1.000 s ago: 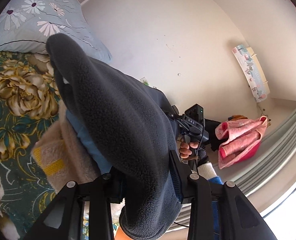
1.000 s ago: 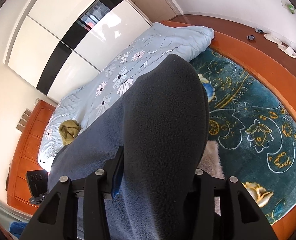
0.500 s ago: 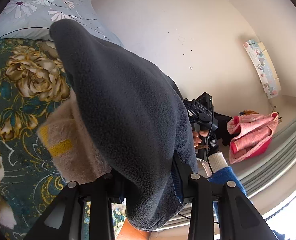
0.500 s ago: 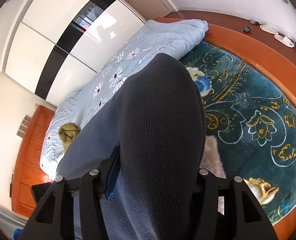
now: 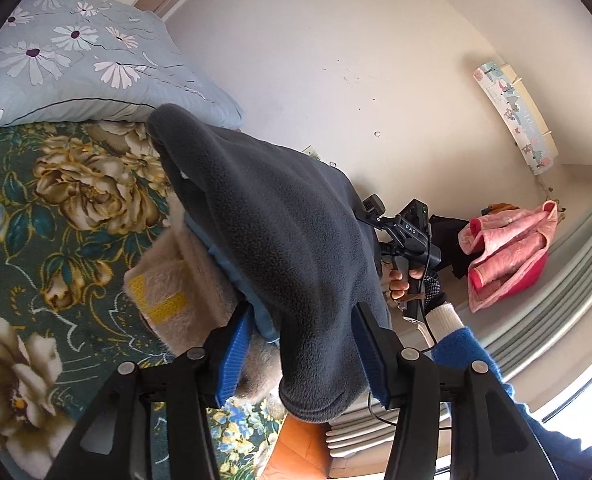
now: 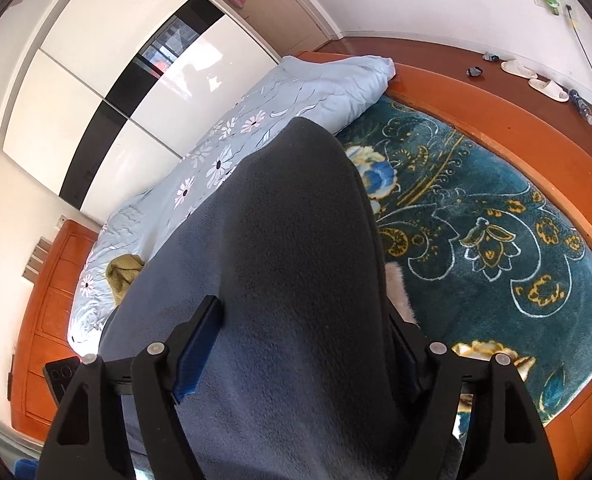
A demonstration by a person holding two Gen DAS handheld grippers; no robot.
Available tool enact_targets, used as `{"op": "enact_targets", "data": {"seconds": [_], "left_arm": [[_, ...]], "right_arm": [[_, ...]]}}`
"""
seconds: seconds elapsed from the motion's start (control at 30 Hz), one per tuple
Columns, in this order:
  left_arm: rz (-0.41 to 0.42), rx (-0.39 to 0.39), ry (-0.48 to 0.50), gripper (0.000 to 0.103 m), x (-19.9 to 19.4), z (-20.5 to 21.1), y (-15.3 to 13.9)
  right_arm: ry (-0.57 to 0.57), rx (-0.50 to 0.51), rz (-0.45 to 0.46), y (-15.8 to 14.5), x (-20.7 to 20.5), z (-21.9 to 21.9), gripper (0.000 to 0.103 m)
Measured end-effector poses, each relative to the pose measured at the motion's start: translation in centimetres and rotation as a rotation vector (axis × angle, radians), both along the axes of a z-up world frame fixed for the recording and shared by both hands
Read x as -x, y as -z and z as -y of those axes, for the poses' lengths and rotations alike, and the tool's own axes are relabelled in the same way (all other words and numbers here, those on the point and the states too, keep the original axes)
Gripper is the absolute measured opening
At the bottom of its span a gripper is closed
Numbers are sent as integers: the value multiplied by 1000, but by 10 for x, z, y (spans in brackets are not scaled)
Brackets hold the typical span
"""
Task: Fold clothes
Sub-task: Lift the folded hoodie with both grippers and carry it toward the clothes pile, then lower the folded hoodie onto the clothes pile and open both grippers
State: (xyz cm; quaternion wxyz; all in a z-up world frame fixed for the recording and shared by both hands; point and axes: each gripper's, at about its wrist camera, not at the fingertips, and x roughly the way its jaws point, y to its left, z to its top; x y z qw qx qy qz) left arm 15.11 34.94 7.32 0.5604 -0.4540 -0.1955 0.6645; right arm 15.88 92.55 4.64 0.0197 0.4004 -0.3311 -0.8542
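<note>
Left claw (image 5: pixel 300 356) is clamped on a bunched edge of the dark grey fleece garment (image 5: pixel 279 248), raised above the teal floral bed cover (image 5: pixel 35 240) and a cream fluffy garment (image 5: pixel 175 284). Right claw (image 6: pixel 304 354) grips another edge, seemingly spreading it for folding. Open bed (image 6: pixel 496 240) lies rightward; wooden rim (image 6: pixel 516 136) bounds it.

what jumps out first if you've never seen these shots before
A big dark grey fleece garment fills the middle of both views, draped between the fingers of the left gripper and the right gripper. Behind it lies a teal floral blanket with a pale blue daisy-print quilt along its far edge. A pink garment lies by the wall.
</note>
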Motion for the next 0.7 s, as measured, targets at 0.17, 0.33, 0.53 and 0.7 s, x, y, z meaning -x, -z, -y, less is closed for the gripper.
{"op": "enact_targets", "data": {"seconds": [0.17, 0.33, 0.53, 0.7], "left_arm": [[-77, 36, -51, 55, 3, 15, -22], [-195, 71, -81, 61, 0, 3, -54], [-360, 147, -71, 63, -7, -42, -89], [-492, 224, -67, 67, -17, -86, -106]], "right_arm": [[33, -32, 3, -6, -19, -3, 78], [106, -94, 33, -15, -46, -9, 78], [163, -246, -6, -58, -64, 12, 78], [101, -383, -41, -85, -49, 68, 78]]}}
